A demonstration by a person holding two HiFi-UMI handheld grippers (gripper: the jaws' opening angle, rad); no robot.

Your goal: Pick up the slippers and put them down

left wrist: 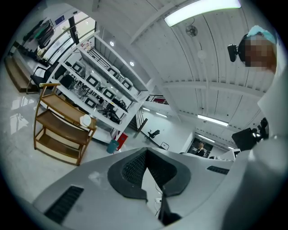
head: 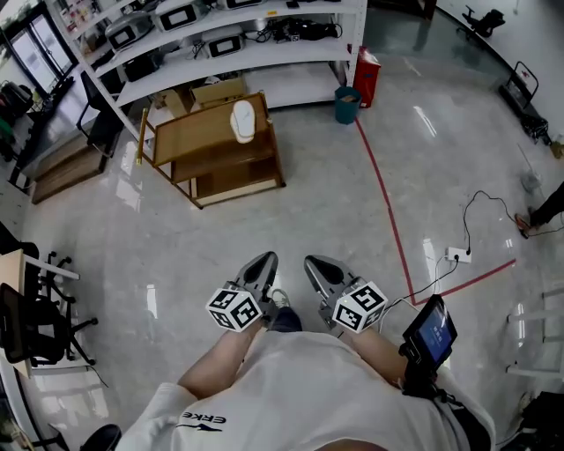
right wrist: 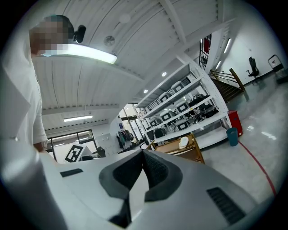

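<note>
I read slipper point(head: 242, 121) upper left on wooden rack point(head: 208, 141), long axis up-frame, well apart. Left claw point(head: 261, 264) is nearer (it and right claw point(head: 316, 265) both closed, empty).

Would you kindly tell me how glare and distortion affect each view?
Head view: white glare streaks on the glossy grey floor. Left gripper view: fisheye curve, long ceiling strip lamp blown out. Right gripper view: dark round corners, brown wooden shelf cart small yet sharp.

Left hand-held gripper point(head: 262, 261) and right hand-held gripper point(head: 317, 262) level, side by side before the torso, jaws together, both empty.
</note>
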